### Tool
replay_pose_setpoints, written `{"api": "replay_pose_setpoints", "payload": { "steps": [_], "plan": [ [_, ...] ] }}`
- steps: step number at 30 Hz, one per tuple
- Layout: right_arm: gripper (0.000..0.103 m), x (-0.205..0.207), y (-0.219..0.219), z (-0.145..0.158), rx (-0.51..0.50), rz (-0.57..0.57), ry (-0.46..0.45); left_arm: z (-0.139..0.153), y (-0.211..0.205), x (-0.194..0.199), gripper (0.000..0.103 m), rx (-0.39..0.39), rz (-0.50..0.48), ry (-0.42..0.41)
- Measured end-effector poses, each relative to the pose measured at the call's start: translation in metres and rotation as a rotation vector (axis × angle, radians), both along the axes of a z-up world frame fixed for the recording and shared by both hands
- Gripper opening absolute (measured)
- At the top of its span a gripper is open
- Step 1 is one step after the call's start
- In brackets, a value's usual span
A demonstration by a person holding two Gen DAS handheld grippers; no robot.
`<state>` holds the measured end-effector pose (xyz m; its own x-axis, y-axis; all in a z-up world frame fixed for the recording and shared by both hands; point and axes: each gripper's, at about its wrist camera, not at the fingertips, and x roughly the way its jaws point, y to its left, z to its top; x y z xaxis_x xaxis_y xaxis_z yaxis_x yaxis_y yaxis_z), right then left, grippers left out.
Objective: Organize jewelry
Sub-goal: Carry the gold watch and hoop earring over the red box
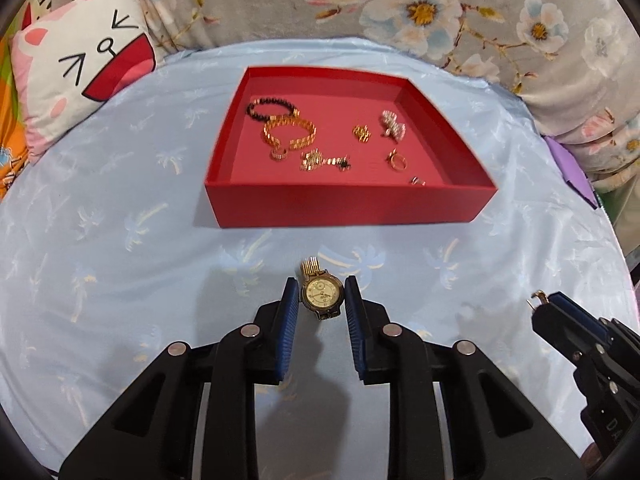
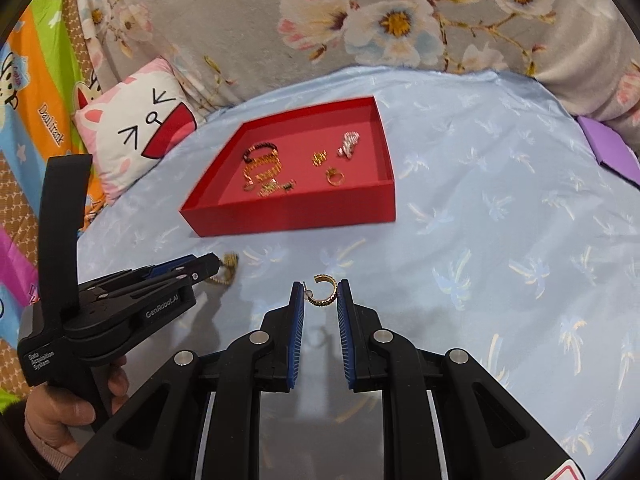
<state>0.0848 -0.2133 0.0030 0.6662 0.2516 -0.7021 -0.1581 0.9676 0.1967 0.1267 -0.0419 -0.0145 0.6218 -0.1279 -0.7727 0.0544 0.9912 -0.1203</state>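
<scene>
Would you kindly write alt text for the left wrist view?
The left gripper is shut on a gold watch above a blue cloth. Beyond it, a red tray holds bracelets and rings; the right gripper shows at the right edge.

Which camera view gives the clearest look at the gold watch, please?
The left wrist view: the gold watch faces the camera between the left gripper jaws, its dial plainly visible. The right wrist view shows only a blurred bit of its gold band at that gripper's tip.
</scene>
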Motion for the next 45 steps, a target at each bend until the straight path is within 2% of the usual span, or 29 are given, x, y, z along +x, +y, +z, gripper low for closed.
{"api": "replay_pose_setpoints", "payload": {
  "steps": [6, 16, 23, 30, 45],
  "plan": [
    [0.015, 0.002, 0.008, 0.033, 0.012, 0.024, -0.072, 0.043, 0.007, -0.011, 0.023, 0.007, -0.009, -0.069],
    [0.015, 0.021, 0.02, 0.092, 0.028, 0.046, -0.204, 0.128, 0.02, -0.012, 0.023, 0.033, -0.005, -0.239],
    [0.015, 0.051, 0.024, 0.117, 0.033, 0.045, -0.25, 0.161, 0.018, 0.005, 0.023, 0.059, -0.001, -0.324],
    [0.015, 0.088, 0.023, 0.114, 0.039, 0.032, -0.231, 0.159, 0.019, 0.036, 0.023, 0.059, 0.006, -0.319],
    [0.015, 0.155, 0.035, 0.056, 0.014, 0.037, -0.1, 0.111, 0.027, 0.095, 0.023, 0.057, 0.039, -0.227]
  ]
}}
